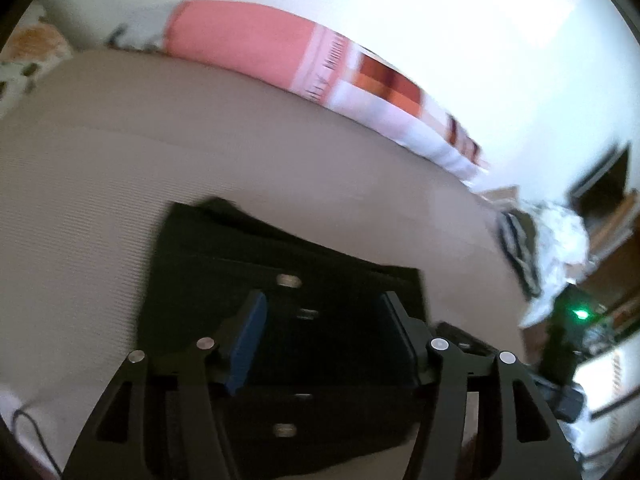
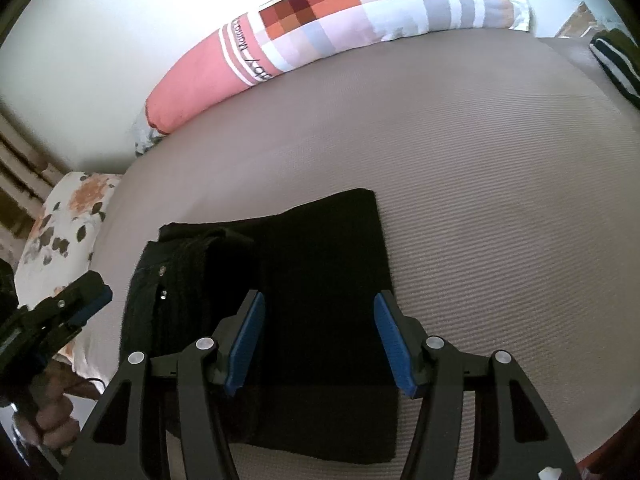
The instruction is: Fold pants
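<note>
We had the left gripper (image 2: 86, 296) at the far left of the right wrist view, tilted down off the pants' left edge, a hand (image 2: 48, 412) wrapped round its grip below. In its own view the left gripper (image 1: 324, 344) sat above the pants (image 1: 280, 280), fingers released, nothing between the blue pads (image 1: 250, 340); that view was motion-blurred. No earlier shot, so we say nothing on jaw motion.

Pants (image 2: 320, 280): one pair, black, folded to a rough rectangle, flat on the bed (image 2: 500, 220), near the bed's front-left. Waistband with two metal buttons at the left end; folded leg part ran right.

Right gripper (image 2: 320, 340) pointed down over the pants' right half, fingers released, both pads (image 2: 394, 344) clear of the cloth as far as we could tell, cloth visible in the gap.

Edges/room: pants' right edge straight, front edge near the bed's front. Wide bare bed to the right and behind the pants. Left of the pants, a floral pillow (image 2: 68, 216) sat just beside the bed edge. Long pink and check bolster (image 2: 320, 24) lay along the back wall, well apart from the pants. Striped dark cloth (image 2: 616, 60) at the far right corner.

Count: two grippers, one pants, one bolster, one floral pillow, one striped cloth.
</note>
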A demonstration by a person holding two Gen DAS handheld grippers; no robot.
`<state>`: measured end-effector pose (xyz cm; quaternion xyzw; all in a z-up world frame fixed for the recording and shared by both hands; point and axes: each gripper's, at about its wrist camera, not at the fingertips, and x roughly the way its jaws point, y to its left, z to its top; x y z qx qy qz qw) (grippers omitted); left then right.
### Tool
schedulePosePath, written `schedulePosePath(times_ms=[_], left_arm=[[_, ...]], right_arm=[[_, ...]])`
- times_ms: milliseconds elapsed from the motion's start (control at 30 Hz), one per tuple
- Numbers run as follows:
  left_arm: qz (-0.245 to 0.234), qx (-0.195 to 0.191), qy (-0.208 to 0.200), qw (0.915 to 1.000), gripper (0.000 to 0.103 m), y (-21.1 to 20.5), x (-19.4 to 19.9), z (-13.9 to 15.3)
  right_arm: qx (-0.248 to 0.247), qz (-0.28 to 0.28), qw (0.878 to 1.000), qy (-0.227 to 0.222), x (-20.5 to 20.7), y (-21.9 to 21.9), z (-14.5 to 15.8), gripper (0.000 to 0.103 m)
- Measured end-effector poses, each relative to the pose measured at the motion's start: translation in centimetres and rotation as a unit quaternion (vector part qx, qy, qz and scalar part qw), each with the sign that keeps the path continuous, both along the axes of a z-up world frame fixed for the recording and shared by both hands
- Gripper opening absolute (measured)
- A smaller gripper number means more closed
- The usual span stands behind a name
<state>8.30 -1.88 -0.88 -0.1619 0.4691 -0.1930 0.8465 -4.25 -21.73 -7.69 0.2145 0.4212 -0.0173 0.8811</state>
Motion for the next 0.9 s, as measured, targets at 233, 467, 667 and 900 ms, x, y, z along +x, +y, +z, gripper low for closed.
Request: schedulePosePath(times_ms=[233, 467, 667, 900], left_arm=[[0.057, 0.095, -0.018, 0.9937, 0.060, 4.2, -0.6, -0.8], [0.069, 0.104, 0.005, 0.9922, 0.063, 6.9, -1.2, -2.9], [0.071, 0.099, 0.022, 0.9923, 0.063, 7.7, -1.6, -4.1], [0.071, 0.095, 0.038, 0.9922, 0.065, 8.2, -1.8, -5.7]], right_arm=[[0.070, 0.041, 0.997, -0.014, 0.2, 0.3, -0.2, 0.056], [0.145, 0.081, 0.986, 0.009, 1.2, 1.1, -1.8, 0.067], [0.165, 0.099, 0.980, 0.045, 2.3, 1.7, -3.5, 0.067], [0.168, 0.119, 0.977, 0.053, 3.3, 2.0, -4.6, 0.067]])
